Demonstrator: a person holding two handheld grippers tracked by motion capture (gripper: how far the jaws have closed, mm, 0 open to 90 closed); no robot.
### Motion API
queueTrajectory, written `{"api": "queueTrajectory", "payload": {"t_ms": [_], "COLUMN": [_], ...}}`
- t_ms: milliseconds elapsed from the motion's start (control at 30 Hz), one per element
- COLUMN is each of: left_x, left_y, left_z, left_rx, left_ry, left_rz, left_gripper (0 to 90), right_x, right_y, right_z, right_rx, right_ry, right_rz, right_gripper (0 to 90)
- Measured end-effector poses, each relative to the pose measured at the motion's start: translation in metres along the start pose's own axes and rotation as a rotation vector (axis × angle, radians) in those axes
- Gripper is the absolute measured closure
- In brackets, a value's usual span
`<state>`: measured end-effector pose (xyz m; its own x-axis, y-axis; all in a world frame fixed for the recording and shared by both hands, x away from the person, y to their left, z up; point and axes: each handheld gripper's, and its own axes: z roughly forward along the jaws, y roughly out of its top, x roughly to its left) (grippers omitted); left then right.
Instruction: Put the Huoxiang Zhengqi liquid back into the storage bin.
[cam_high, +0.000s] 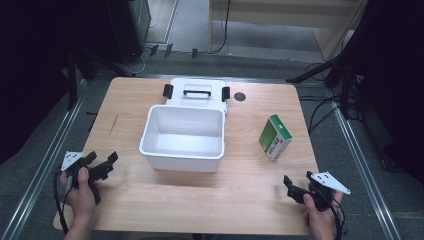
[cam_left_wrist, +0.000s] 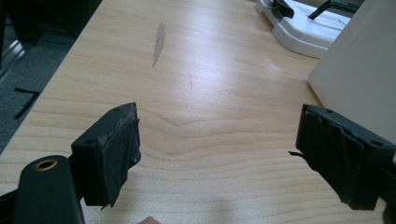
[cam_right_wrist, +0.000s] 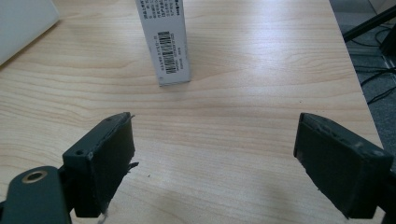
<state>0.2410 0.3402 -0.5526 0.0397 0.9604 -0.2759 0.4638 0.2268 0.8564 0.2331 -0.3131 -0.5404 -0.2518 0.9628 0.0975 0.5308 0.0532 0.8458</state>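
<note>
A white open bin (cam_high: 182, 136) stands mid-table, its side wall (cam_left_wrist: 359, 74) at the right of the left gripper view. Behind the bin lies its white lid (cam_high: 197, 93) with a black handle, also seen as the lid (cam_left_wrist: 303, 28). A green and white carton (cam_high: 275, 137) stands on its side to the right; its barcoded end (cam_right_wrist: 166, 42) faces my right gripper. My left gripper (cam_high: 102, 162) rests near the front left edge, open and empty (cam_left_wrist: 217, 154). At the front right my right gripper (cam_high: 298, 182) is open with nothing between its fingers (cam_right_wrist: 215, 163).
A dark round mark (cam_high: 240, 97) sits near the table's back edge. A grey streak (cam_left_wrist: 159, 44) marks the wood ahead of the left gripper. Tripod legs and cables (cam_high: 345, 85) stand past the table's right edge.
</note>
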Motion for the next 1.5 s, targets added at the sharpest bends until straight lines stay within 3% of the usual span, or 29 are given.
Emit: {"api": "queueTrajectory", "payload": {"t_ms": [200, 300, 467, 700, 833, 900, 1000, 1033, 1067, 1133, 1167, 1200, 1233, 1367, 1433, 1500], "left_x": [0.000, 0.000, 0.000, 0.001, 0.001, 0.001, 0.001, 0.001, 0.001, 0.002, 0.002, 0.002, 0.002, 0.001, 0.001, 0.001], "left_y": [0.000, 0.000, 0.000, -0.001, 0.000, 0.000, 0.000, 0.000, 0.000, 0.000, 0.000, 0.000, 0.000, 0.000, 0.000, 0.000], "left_z": [0.000, -0.001, -0.001, -0.001, -0.001, -0.001, -0.001, -0.001, -0.001, -0.001, -0.001, -0.001, -0.001, 0.000, 0.000, 0.000], "left_rx": [0.000, 0.001, -0.002, -0.006, -0.003, -0.003, -0.002, -0.002, -0.001, 0.000, 0.000, 0.001, 0.002, 0.004, 0.005, 0.006], "left_ry": [0.001, -0.003, -0.005, -0.004, -0.005, -0.006, -0.007, -0.007, -0.008, -0.009, -0.009, -0.009, -0.010, -0.009, -0.010, -0.012], "left_rz": [0.003, 0.004, 0.001, -0.007, -0.004, -0.006, -0.006, -0.006, -0.005, -0.006, -0.006, -0.007, -0.006, -0.009, -0.007, -0.009], "left_gripper": [14.8, 14.7, 14.7, 14.7, 14.8, 14.7, 14.8, 14.7, 14.8, 14.8, 14.8, 14.8, 14.7, 14.8, 14.8, 14.8], "right_x": [-0.001, -0.001, 0.002, 0.005, 0.014, 0.016, 0.026, 0.026, 0.033, 0.039, 0.039, 0.044, 0.046, 0.058, 0.062, 0.064], "right_y": [0.000, 0.004, 0.016, 0.035, 0.061, 0.067, 0.090, 0.090, 0.104, 0.116, 0.116, 0.128, 0.134, 0.153, 0.163, 0.173], "right_z": [-0.002, -0.004, -0.005, -0.005, -0.006, -0.006, -0.005, -0.005, -0.002, 0.002, 0.002, 0.007, 0.010, 0.019, 0.023, 0.027], "right_rx": [-0.001, 0.002, 0.045, 0.107, 0.199, 0.216, 0.312, 0.312, 0.389, 0.467, 0.467, 0.551, 0.591, 0.718, 0.739, 0.762], "right_ry": [0.005, 0.031, 0.004, 0.017, -0.016, -0.016, 0.000, 0.000, 0.006, 0.017, 0.017, 0.019, 0.024, 0.016, -0.029, -0.031], "right_rz": [0.010, 0.022, 0.000, -0.032, -0.091, -0.097, -0.135, -0.135, -0.180, -0.209, -0.209, -0.213, -0.229, -0.311, -0.313, -0.295], "right_gripper": [12.3, 12.5, 13.1, 13.1, 13.1, 13.2, 13.2, 13.2, 13.2, 13.2, 13.2, 13.1, 13.1, 13.6, 14.1, 14.0]}}
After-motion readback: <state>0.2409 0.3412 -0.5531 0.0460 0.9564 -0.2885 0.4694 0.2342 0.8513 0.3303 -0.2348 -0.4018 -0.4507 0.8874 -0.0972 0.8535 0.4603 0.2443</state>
